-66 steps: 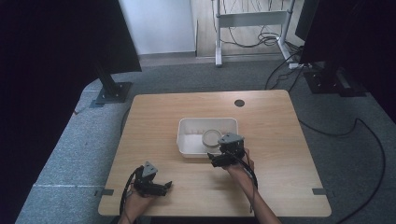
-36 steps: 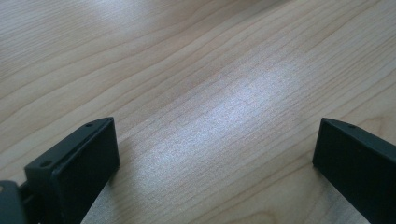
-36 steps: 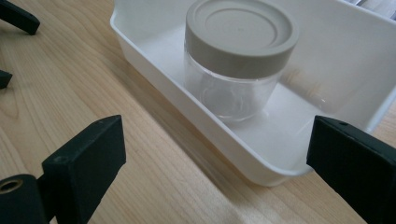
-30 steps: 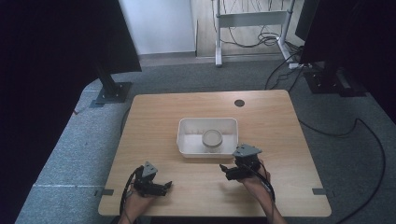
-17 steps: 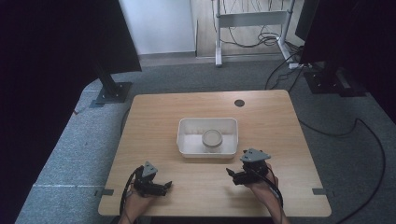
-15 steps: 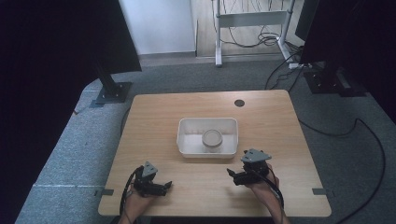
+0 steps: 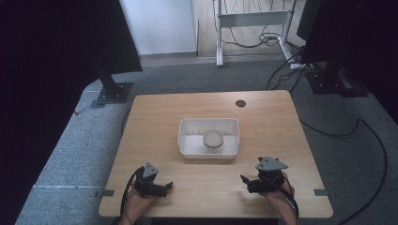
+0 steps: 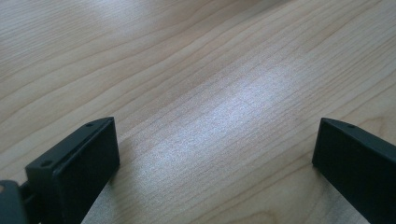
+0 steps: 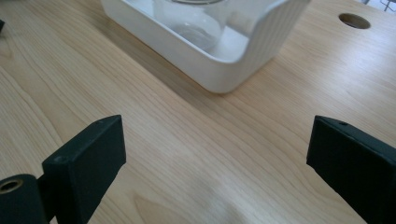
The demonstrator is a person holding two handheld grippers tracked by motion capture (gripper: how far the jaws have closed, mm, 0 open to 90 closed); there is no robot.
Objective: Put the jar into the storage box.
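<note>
High view: a wooden table (image 7: 155, 122) stands on grey carpet (image 7: 65, 145) with a white tray (image 7: 187, 140) at its middle holding a clear glass jar (image 7: 213, 139). Left gripper (image 7: 166, 186) and right gripper (image 7: 244, 179) rest near the front edge, jaws spread, empty.

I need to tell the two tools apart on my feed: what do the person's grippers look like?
Both match. The left gripper and right gripper are black, each topped by a grey three-cornered plate and trailing a black cable. Close up, the jaws are flat matte-black rectangular blocks with small screw holes. No sleeve shows at the wrists.
</note>
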